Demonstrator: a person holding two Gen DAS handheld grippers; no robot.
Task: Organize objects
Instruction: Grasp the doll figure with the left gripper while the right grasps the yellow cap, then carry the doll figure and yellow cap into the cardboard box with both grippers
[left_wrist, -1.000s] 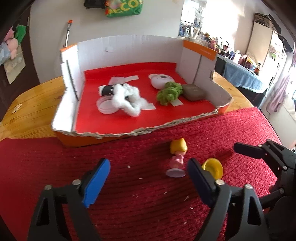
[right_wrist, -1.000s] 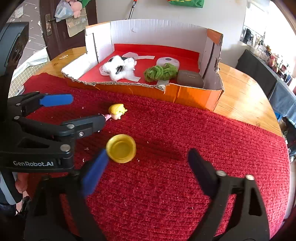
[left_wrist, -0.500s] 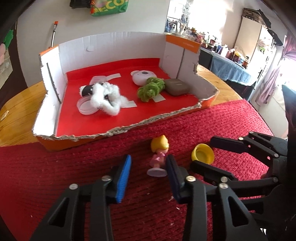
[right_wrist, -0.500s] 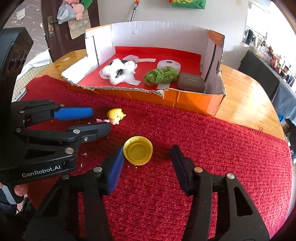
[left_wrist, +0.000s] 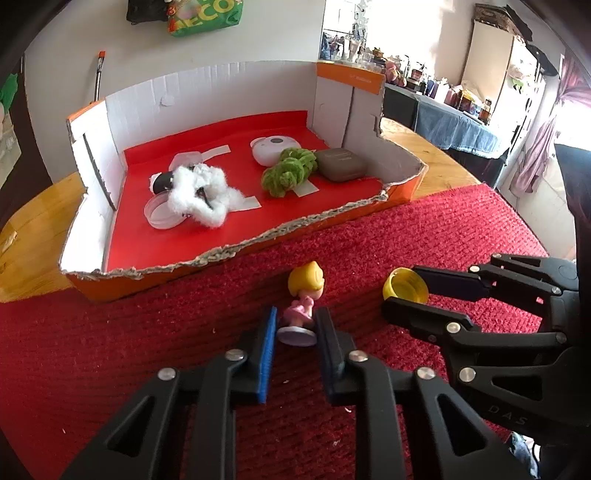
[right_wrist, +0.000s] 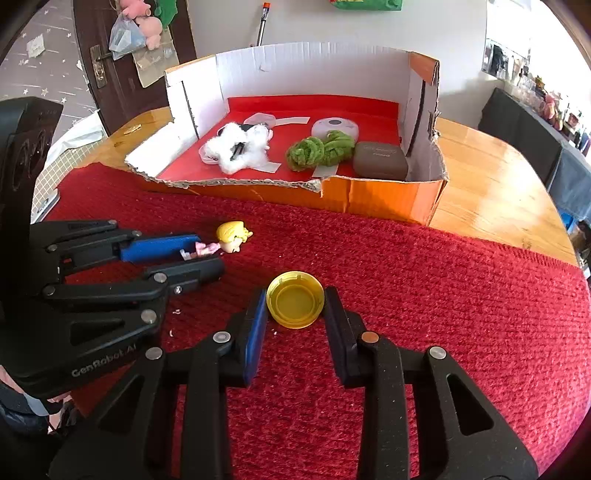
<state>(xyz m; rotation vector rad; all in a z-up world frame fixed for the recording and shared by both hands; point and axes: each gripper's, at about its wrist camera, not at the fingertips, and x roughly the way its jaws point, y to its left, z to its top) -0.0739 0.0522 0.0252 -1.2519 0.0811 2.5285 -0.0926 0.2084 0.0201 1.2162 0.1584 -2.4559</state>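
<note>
Partly hidden: a black item buried under the white fluff (left_wrist: 197, 192) in the cardboard box (left_wrist: 92, 170); the doll figure's base (left_wrist: 296, 336), flanked by blue pads. Doll figure (left_wrist: 303, 295), yellow hair, pink dress, pale round base, stands on the red mat (left_wrist: 110, 350) just before the box, between the closing jaws of the left gripper (left_wrist: 296, 332), pads at its base. Yellow cap (right_wrist: 295, 304), hollow side up, lies on the mat, clamped at its rim by the right gripper (right_wrist: 295, 312).
</note>
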